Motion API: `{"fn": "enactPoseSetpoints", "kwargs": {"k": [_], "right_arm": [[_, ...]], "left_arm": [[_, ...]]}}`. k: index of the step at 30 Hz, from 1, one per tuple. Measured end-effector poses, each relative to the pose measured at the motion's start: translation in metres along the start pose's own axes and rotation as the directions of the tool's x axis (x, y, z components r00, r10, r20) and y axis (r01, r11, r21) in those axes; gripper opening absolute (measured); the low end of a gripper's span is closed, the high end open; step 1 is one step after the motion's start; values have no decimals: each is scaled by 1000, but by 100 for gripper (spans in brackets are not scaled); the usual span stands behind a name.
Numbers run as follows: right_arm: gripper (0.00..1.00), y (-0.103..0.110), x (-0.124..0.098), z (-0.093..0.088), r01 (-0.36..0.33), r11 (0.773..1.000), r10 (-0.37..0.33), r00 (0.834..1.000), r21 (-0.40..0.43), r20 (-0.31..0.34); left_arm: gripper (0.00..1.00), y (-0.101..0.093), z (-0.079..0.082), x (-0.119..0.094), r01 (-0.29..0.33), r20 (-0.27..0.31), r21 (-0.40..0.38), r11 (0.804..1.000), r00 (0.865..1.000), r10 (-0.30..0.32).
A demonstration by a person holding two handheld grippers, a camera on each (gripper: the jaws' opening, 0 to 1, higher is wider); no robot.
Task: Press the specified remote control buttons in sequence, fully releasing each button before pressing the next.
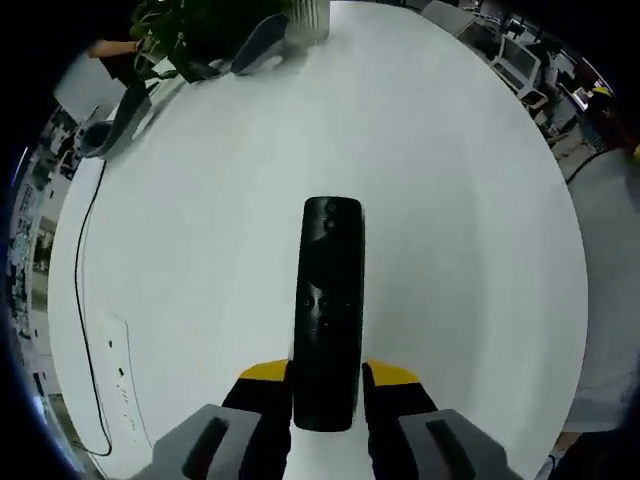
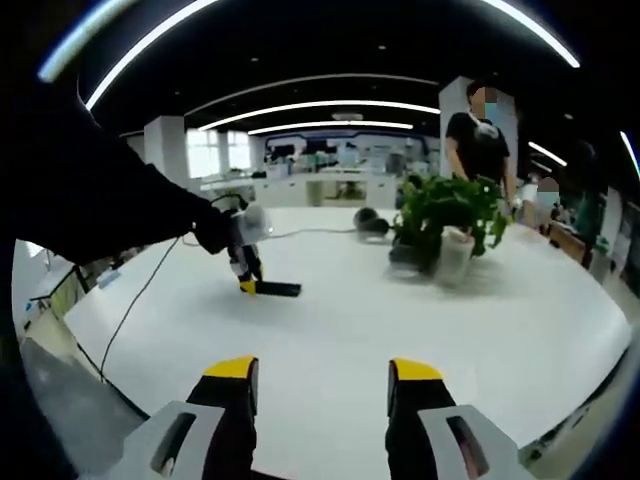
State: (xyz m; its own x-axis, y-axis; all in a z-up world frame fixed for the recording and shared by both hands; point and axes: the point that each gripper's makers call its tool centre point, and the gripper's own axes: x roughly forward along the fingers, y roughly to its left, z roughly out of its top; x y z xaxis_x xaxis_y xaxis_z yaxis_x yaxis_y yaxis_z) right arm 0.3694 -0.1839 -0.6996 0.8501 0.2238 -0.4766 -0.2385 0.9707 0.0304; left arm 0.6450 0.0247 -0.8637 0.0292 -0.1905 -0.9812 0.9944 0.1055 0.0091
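A long black remote control (image 1: 329, 310) points away from me over the white table (image 1: 450, 200), its near end clamped between the yellow-tipped jaws of my left gripper (image 1: 328, 375). From the right gripper view, the same remote (image 2: 276, 289) looks small and lies flat just above the table, held by the left gripper (image 2: 246, 285) under a dark sleeve (image 2: 110, 210). My right gripper (image 2: 322, 385) is open, its jaws wide apart with nothing between them, well short of the remote.
A potted plant (image 2: 450, 215) in a white pot stands at the table's far side, with dark objects (image 2: 372, 224) beside it. A black cable (image 1: 85, 300) and a white power strip (image 1: 122, 375) lie along the left edge. A person (image 2: 478, 140) stands behind the plant.
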Motion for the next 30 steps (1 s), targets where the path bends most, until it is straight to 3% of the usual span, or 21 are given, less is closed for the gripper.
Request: {"fn": "enactPoseSetpoints", "kwargs": {"k": [13, 30], "right_arm": [[48, 2, -2, 5, -4, 1000, 4, 1000, -2, 20], [47, 2, -4, 9, -7, 1000, 7, 999, -1, 44]], "left_arm": [[24, -7, -2, 0, -28, 16, -31, 999, 999, 29], [24, -31, -2, 4, -37, -26, -50, 998, 999, 36]]}}
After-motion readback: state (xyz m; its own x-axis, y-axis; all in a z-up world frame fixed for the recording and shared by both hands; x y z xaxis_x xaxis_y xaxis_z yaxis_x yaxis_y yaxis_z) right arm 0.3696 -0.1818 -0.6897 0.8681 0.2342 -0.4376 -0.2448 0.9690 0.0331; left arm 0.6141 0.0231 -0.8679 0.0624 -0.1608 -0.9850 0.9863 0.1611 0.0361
